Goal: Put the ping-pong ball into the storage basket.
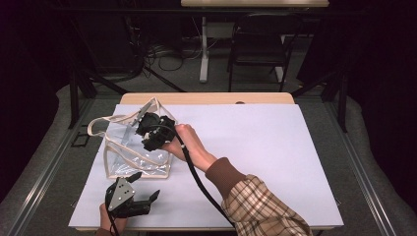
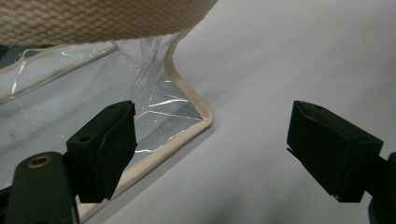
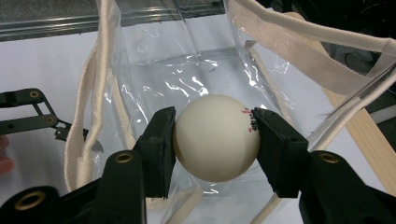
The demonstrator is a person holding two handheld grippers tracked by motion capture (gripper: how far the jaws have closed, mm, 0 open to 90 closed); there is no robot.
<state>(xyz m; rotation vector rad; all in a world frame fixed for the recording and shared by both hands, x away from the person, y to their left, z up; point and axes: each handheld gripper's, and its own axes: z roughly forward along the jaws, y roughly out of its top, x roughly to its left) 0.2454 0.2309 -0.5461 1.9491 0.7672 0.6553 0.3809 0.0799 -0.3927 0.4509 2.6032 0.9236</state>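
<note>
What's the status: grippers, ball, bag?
Right gripper shut on white ball, poised over the clear bag. Left gripper open, empty, beside the bag's bottom corner. Nothing blocking the bag mouth; straps hang at the sides.

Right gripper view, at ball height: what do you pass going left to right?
Bag's left strap → left black jaw → white ball, pinched by the right tongs → right black jaw → wooden table edge.

The right claw (image 3: 215, 140) was matte black, its two blocky jaws set on arms with brass-ringed screw holes, a thick black cable trailing back. The left claw (image 1: 129, 195) carried a grey three-cornered plate. The right sleeve (image 1: 255, 201) was tan plaid with a brown cuff.
</note>
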